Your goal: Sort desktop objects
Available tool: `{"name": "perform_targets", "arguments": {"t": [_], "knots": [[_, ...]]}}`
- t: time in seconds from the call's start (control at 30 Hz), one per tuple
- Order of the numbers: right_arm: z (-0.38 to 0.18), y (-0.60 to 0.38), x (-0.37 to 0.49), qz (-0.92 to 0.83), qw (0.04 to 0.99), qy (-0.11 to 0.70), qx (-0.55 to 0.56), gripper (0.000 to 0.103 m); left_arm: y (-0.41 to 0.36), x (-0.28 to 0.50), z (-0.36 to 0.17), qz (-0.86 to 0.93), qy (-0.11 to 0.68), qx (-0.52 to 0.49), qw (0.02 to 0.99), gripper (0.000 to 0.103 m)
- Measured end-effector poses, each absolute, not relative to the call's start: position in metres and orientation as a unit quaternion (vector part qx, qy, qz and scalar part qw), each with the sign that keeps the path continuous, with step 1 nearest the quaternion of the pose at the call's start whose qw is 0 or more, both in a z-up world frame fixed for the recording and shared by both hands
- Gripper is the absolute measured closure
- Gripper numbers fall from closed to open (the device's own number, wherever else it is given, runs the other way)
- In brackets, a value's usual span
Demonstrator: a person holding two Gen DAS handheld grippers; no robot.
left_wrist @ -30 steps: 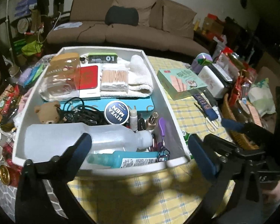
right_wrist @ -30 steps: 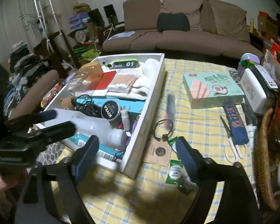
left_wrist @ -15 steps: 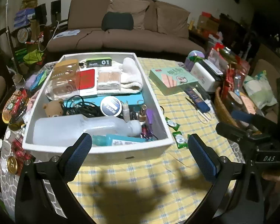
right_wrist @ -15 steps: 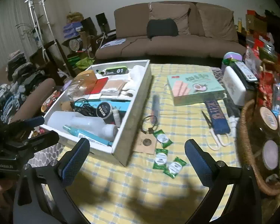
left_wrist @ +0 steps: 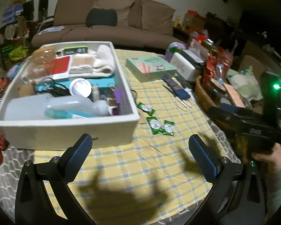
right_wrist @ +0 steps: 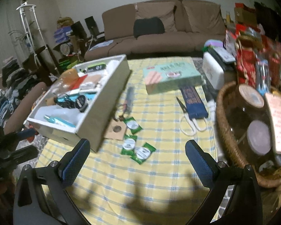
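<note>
A white box [left_wrist: 65, 131] full of toiletries, a clear bottle and cables stands on the yellow checked cloth; it also shows in the right wrist view [right_wrist: 103, 101]. Three green sachets [left_wrist: 160, 125] lie beside it, also seen in the right wrist view [right_wrist: 134, 146]. White-handled scissors [right_wrist: 189, 120], a blue case [right_wrist: 193, 103], a black pen [right_wrist: 129, 98] and a green wafer box [right_wrist: 170, 76] lie further back. My left gripper [left_wrist: 140, 155] is open and empty, near the table's front edge. My right gripper [right_wrist: 134, 159] is open and empty, just short of the sachets.
A wicker basket [right_wrist: 226, 131] of jars and snack packs stands at the right. A white case [right_wrist: 213, 71] sits behind it. A brown card tag [right_wrist: 116, 130] lies by the box. A sofa [right_wrist: 159, 35] is behind the table.
Both grippers have drawn back and risen from the box, so more of the cloth shows. The right view has swung right, toward the basket.
</note>
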State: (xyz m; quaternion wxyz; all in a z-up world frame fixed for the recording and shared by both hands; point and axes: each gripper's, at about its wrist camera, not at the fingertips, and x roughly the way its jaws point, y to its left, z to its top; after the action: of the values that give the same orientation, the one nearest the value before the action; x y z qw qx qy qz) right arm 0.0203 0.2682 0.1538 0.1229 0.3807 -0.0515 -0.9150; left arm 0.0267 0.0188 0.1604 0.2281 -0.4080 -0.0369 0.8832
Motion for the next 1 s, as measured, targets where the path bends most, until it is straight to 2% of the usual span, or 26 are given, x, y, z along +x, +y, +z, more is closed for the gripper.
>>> {"name": "perform_targets", "arguments": {"t": [0.1, 0.17, 0.27, 0.47, 0.63, 0.73, 0.77, 0.8, 0.93, 0.97, 1.0], "knots": [[0.13, 0.276, 0.013, -0.906, 0.126, -0.069, 0.399, 0.005, 0.028, 0.035, 0.148, 0.887, -0.026, -0.396, 0.235, 0.0], [0.116, 0.278, 0.007, -0.899, 0.123, -0.076, 0.414, 0.02, 0.034, 0.042, 0.14, 0.89, -0.024, -0.385, 0.242, 0.0], [0.094, 0.276, -0.007, -0.887, 0.12, -0.079, 0.44, 0.033, 0.045, 0.047, 0.131, 0.892, -0.008, -0.38, 0.246, 0.0], [0.06, 0.263, -0.035, -0.873, 0.099, -0.077, 0.471, 0.036, 0.055, 0.045, 0.121, 0.886, 0.004, -0.389, 0.253, 0.0], [0.044, 0.247, -0.051, -0.874, 0.077, -0.044, 0.479, 0.037, 0.05, 0.038, 0.109, 0.877, -0.012, -0.412, 0.246, 0.0], [0.033, 0.236, -0.051, -0.871, 0.063, 0.004, 0.487, 0.051, 0.049, 0.036, 0.105, 0.877, -0.012, -0.416, 0.24, 0.0], [0.033, 0.233, -0.05, -0.873, 0.062, 0.025, 0.483, 0.062, 0.049, 0.036, 0.105, 0.877, -0.01, -0.417, 0.24, 0.0], [0.034, 0.232, -0.049, -0.872, 0.067, 0.033, 0.484, 0.063, 0.051, 0.037, 0.104, 0.876, -0.007, -0.418, 0.24, 0.0], [0.041, 0.249, -0.045, -0.871, 0.082, -0.003, 0.483, 0.079, 0.06, 0.04, 0.1, 0.874, 0.006, -0.419, 0.247, 0.0], [0.045, 0.253, -0.044, -0.873, 0.085, -0.01, 0.481, 0.088, 0.063, 0.042, 0.1, 0.874, 0.013, -0.418, 0.25, 0.0], [0.049, 0.257, -0.042, -0.874, 0.088, -0.018, 0.478, 0.089, 0.068, 0.044, 0.099, 0.874, 0.02, -0.416, 0.251, 0.0]]}}
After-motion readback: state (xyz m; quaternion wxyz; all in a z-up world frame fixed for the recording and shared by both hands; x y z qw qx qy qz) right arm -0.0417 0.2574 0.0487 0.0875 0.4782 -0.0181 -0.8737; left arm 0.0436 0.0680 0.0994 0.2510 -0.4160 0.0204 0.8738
